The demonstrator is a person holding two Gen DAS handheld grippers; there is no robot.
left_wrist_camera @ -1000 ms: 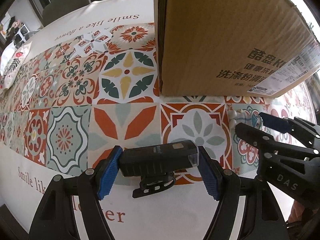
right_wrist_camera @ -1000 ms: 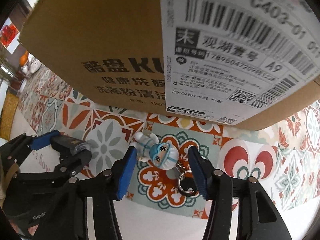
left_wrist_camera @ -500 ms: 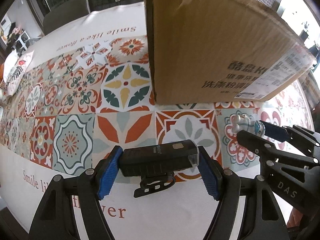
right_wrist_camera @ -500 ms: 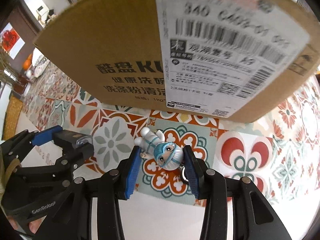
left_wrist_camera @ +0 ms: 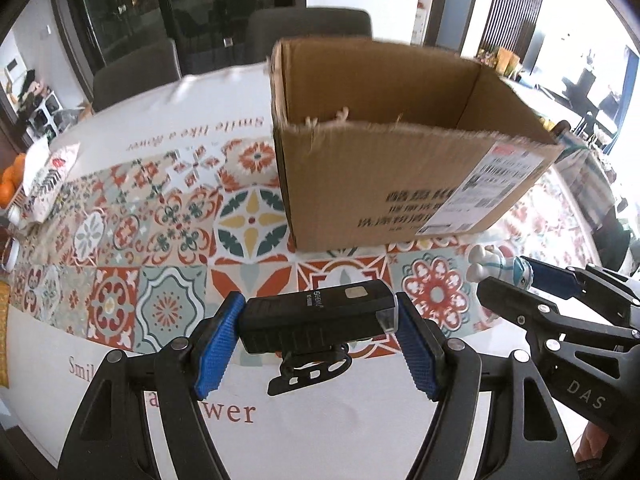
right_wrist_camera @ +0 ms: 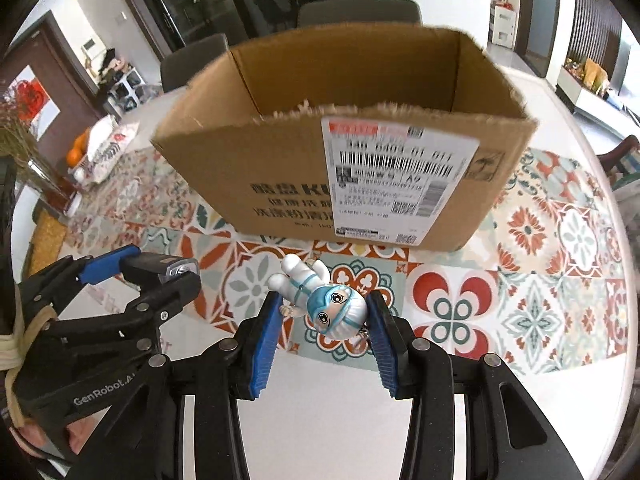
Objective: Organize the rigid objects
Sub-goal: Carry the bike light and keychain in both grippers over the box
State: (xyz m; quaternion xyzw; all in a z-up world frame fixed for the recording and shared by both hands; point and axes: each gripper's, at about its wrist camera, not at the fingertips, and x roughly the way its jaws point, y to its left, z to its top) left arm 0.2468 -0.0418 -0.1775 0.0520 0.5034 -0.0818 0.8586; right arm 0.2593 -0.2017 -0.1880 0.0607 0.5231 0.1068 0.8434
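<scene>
Both grippers are tilting steeply down before the box [left_wrist_camera: 384, 184]: the left gripper [left_wrist_camera: 320, 344] is clamping a lamp [left_wrist_camera: 316, 320], and the right gripper [right_wrist_camera: 324, 336] is pinching a figurine [right_wrist_camera: 324, 300].

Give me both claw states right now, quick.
Left claw: closed on the black bike light.
Right claw: closed on the small figurine in a blue cap.

Brown box [left_wrist_camera: 360, 184], black light [left_wrist_camera: 320, 322], white-blue figurine [right_wrist_camera: 320, 296] (tiled tablecloth [left_wrist_camera: 160, 232])

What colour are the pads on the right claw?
Blue pads, clearest in the right wrist view.
</scene>
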